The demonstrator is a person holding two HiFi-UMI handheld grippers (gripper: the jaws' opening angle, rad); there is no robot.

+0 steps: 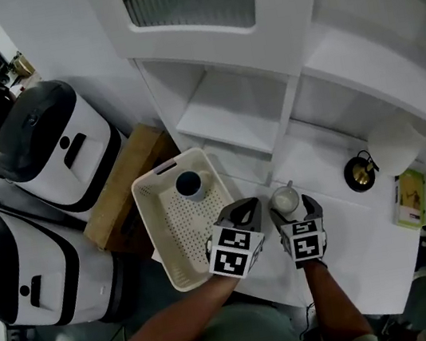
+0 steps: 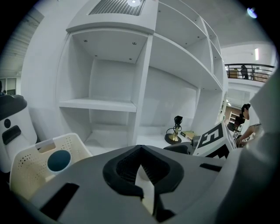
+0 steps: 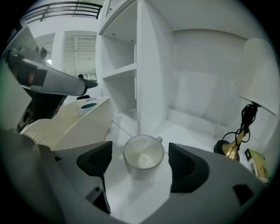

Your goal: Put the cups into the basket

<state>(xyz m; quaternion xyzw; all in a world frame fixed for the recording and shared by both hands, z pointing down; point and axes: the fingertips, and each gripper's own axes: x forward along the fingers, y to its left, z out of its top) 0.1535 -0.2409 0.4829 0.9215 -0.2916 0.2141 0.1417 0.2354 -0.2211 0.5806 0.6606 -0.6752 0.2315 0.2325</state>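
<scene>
Plainly, the right gripper [image 3: 139, 162] is set up for a grasp. Its jaws stand spread wide on either side of the white cup [image 3: 143, 156], with a gap between each pad and the cup's wall, so nothing is pinched yet. The cup stands upright on the white shelf counter [image 1: 347, 244], its handle turned away toward 12 o'clock from the gripper. That leaves the smooth sides facing the pads, which I judge a sensible way to take it.

In the head view the left gripper [image 1: 242, 211] sits just at 9 o'clock of the right gripper [image 1: 294, 207], over the near right corner of the basket [image 1: 150, 217]. Its own view shows the jaws pressed together with nothing between them. It seems to be waiting out of the way, or ready to steady the basket.

The basket lies at about 9 o'clock of the white cup [image 1: 285, 198], near but apart from it, so the carry should be short. Its rim is open at the top and its floor is mostly bare, leaving room for a second cup.

- **Cups:** two. The blue-lined cup [image 1: 190, 184] already stands in the basket at its 12 o'clock end, and the white one is outside.
- **Basket:** one.
- **Grippers:** two.
- **Brass-footed lamp [image 1: 359, 173]:** one, at 3 o'clock of the white cup and well apart from it.
- **Appliances:** two white-and-black ones [image 1: 55, 147] at the far left.
</scene>
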